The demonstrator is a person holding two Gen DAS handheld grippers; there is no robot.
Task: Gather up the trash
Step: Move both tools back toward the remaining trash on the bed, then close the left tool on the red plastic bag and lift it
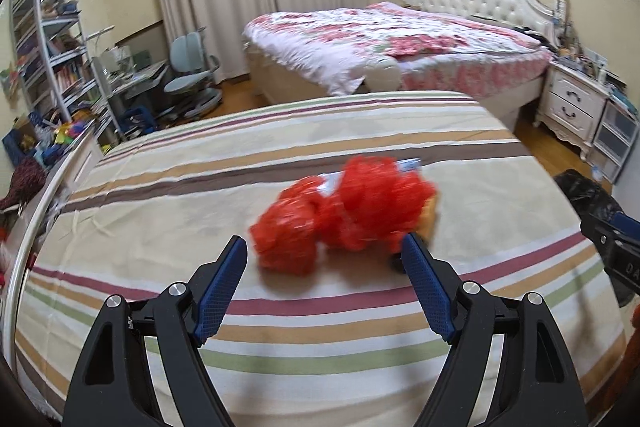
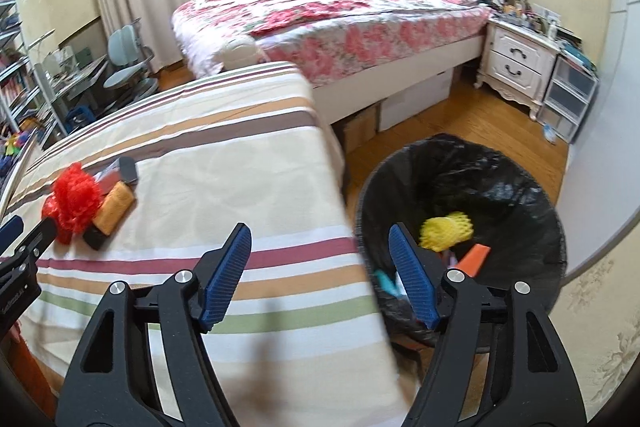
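Observation:
A crumpled red net bag (image 1: 344, 215) lies on the striped bedsheet (image 1: 200, 195), with an orange item (image 1: 430, 217) behind its right side. My left gripper (image 1: 324, 247) is open, fingers just in front of the red bag on either side. In the right wrist view the red bag (image 2: 76, 201) lies far left beside an orange sponge-like block (image 2: 114, 213) and dark items (image 2: 128, 169). My right gripper (image 2: 320, 235) is open and empty above the sheet's right edge, next to a black-lined trash bin (image 2: 460, 223) holding a yellow foam net (image 2: 446, 233) and an orange piece (image 2: 476, 259).
A floral bed (image 1: 400, 43) with a white headboard stands behind. A white nightstand (image 2: 516, 63) and plastic drawers (image 2: 568, 99) are at right. A shelf (image 1: 52, 47), desk and grey chair (image 1: 192, 71) are at left. Wooden floor (image 2: 460, 115) lies between the beds.

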